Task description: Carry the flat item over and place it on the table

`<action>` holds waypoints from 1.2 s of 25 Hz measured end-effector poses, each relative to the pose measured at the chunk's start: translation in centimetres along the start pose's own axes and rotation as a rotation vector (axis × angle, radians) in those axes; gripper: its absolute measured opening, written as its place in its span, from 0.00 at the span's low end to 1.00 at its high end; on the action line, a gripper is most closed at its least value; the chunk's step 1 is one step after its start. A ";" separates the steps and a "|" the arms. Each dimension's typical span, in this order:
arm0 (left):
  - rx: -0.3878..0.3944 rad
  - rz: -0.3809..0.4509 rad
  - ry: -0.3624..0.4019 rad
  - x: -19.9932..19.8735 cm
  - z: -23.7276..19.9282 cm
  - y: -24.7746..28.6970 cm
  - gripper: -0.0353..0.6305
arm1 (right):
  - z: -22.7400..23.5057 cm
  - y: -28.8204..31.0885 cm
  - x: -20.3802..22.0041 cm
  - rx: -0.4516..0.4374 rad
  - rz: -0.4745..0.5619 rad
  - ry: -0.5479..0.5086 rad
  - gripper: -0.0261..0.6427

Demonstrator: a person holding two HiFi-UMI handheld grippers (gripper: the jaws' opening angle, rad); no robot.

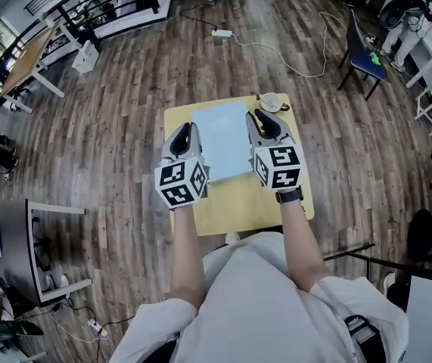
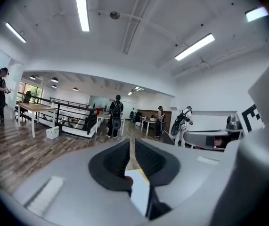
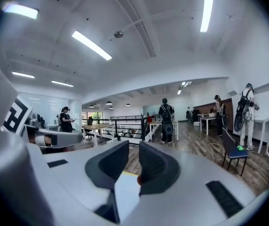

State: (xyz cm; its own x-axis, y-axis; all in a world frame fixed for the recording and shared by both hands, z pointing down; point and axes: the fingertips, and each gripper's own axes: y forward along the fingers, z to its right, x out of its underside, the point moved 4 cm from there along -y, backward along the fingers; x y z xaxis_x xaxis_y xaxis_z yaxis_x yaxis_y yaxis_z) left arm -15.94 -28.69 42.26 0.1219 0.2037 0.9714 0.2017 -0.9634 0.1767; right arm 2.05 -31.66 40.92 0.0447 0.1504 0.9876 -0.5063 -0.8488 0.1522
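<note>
A pale blue flat sheet lies on the small yellow table in the head view. My left gripper hovers by its left edge and my right gripper by its right edge, both raised and pointing away from me. In the left gripper view the jaws stand a narrow gap apart with nothing between them. The sheet shows low down behind that gap. The right gripper looks the same, slightly parted and empty, with the sheet below it.
A white round object sits at the table's far right corner. A blue chair stands on the wooden floor at the right, with a power strip and cable beyond the table. Desks line the left. People stand far off.
</note>
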 end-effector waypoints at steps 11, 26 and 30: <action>-0.004 0.095 0.108 -2.1 1.5 -3.1 0.07 | -3.2 -2.7 -2.9 0.038 0.117 -0.026 0.08; 0.004 0.129 0.142 -3.3 2.9 -3.2 0.07 | -3.9 -3.6 -3.9 0.105 0.160 -0.065 0.06; 0.013 0.132 0.154 -3.4 2.8 -3.1 0.07 | -3.9 -3.4 -4.1 0.104 0.162 -0.070 0.06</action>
State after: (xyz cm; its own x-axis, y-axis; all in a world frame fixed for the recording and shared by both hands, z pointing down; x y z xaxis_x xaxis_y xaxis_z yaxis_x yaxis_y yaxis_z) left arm -14.22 -25.88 37.92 -0.0013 0.0453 0.9990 0.2066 -0.9774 0.0446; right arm 0.23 -27.45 36.24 0.0321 -0.0248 0.9992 -0.4198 -0.9076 -0.0090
